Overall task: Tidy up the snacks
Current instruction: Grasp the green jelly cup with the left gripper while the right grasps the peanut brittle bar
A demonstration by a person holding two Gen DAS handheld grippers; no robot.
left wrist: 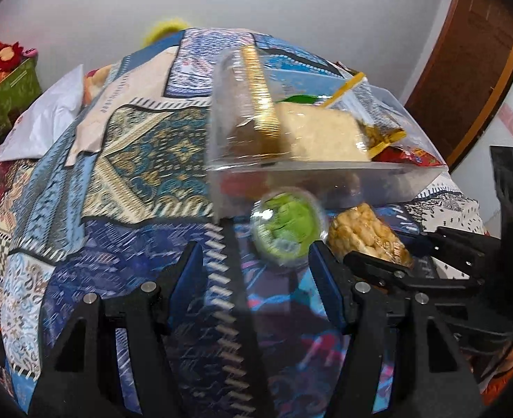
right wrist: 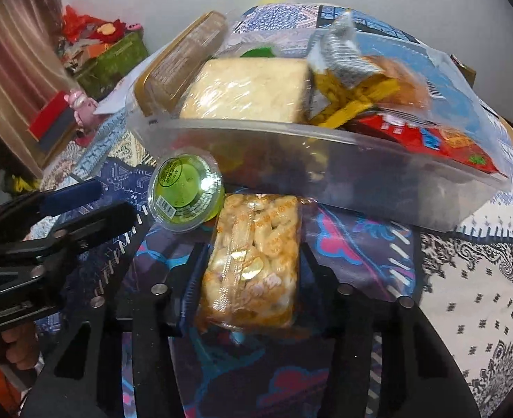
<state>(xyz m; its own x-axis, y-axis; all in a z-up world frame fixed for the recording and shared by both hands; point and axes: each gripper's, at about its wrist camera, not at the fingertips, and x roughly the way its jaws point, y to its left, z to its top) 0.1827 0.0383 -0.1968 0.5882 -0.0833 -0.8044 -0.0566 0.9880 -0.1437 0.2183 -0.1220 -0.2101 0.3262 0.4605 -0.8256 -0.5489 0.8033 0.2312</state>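
A clear plastic bin (left wrist: 388, 181) (right wrist: 378, 174) stands on the patterned bedspread and holds several snacks: a pale cake block (left wrist: 322, 136) (right wrist: 249, 90), a gold-lidded box (left wrist: 256, 101) (right wrist: 179, 59), a yellow chips bag (right wrist: 347, 90) and a red packet (right wrist: 423, 136). A green jelly cup (left wrist: 286, 226) (right wrist: 185, 191) lies on the cloth just ahead of my open left gripper (left wrist: 253, 261). My right gripper (right wrist: 253, 261) has its jaws around a clear pack of golden puffed snacks (right wrist: 253, 261) (left wrist: 367, 237), which rests on the cloth in front of the bin.
A white bag (left wrist: 47, 118) lies at the bed's left. A green box with red clutter (left wrist: 9, 87) (right wrist: 113, 55) stands beyond it. A brown door (left wrist: 472, 69) is at the right. The other gripper shows in each view (left wrist: 430, 261) (right wrist: 47, 230).
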